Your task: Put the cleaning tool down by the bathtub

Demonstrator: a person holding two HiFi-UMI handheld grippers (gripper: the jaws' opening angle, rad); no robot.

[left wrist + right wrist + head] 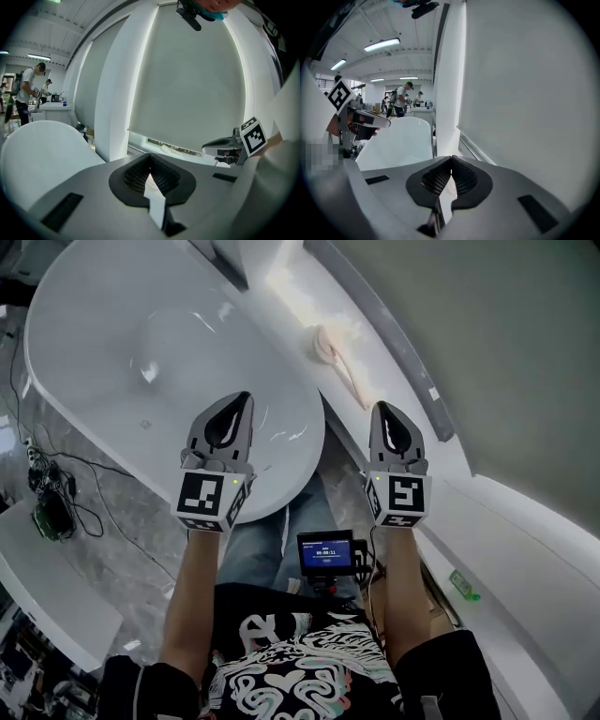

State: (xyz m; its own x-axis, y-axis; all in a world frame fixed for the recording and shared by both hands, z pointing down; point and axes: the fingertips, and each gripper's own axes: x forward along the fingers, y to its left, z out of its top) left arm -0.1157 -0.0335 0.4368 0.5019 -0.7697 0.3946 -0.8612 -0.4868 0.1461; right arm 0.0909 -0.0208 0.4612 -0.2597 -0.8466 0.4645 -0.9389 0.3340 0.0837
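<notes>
below you, the white bathtub [94, 324] fills the upper left of the head view, its rounded end coming right up to your legs. along its right side runs a white ledge [291, 306], squeezed between the tub's rim and the pale wall. off to the left there's grey marbled floor [112, 540] with black cables [56, 486] trailing over it.

now your two arms, both out in front. the left hand-held gripper [242, 405] hangs over the near end of the tub, and its own view shows the jaws pressed together at the tips with nothing between them. the right hand-held gripper [382, 414] sits over the ledge just past the tub's edge, and it's the same story there: jaws together, nothing caught in them. the two are well apart from each other, pointing roughly the same way.

and the cleaning tool [328, 348]: it's lying flat on the ledge, just beside the tub's rim, pale pink head at the far end and its long handle angling back toward your right hand-held gripper. neither one is touching it.

smallest of all, a little black screen [325, 552] glows at your waist.
</notes>
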